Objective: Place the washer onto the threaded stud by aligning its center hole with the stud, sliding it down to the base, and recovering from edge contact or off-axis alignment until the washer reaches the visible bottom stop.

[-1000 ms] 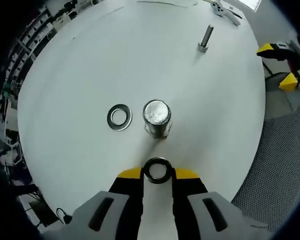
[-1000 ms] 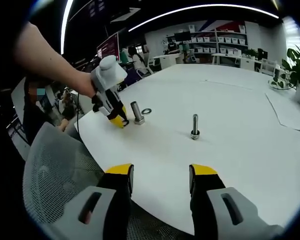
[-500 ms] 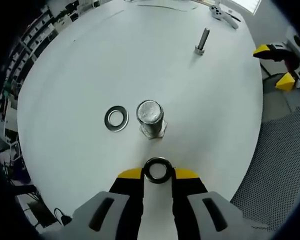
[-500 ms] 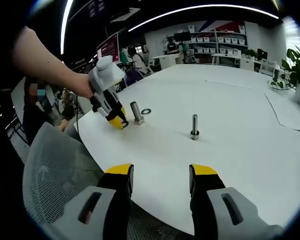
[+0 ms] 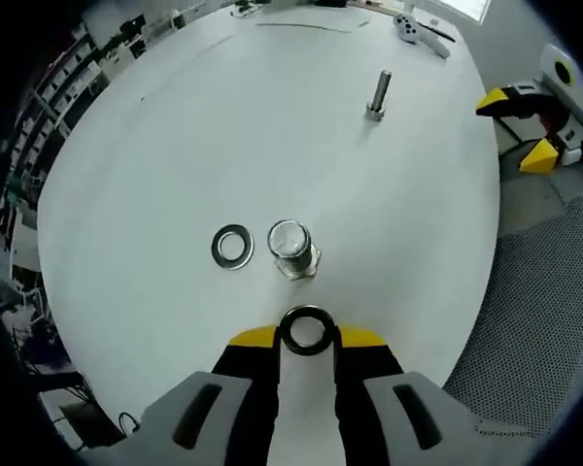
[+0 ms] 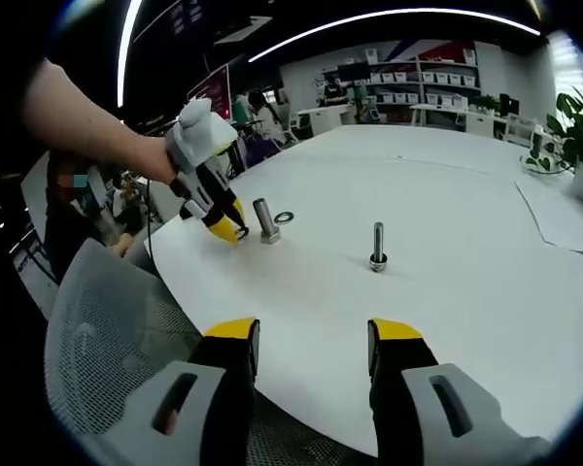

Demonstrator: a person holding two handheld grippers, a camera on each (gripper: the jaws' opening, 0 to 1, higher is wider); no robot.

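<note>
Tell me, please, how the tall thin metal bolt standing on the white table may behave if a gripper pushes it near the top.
The tall thin metal bolt stands upright on its small head, so a push near the top would probably tip it. Once lying on the smooth white table, its round shaft would likely roll. It looks like rigid metal, so it should not bend.

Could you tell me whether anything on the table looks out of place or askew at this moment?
Nothing stands out. The thick stud stands upright on the white table, a loose washer lies flat beside it, and the slimmer bolt is upright further off. The left tool holds a dark washer short of the stud.
</note>
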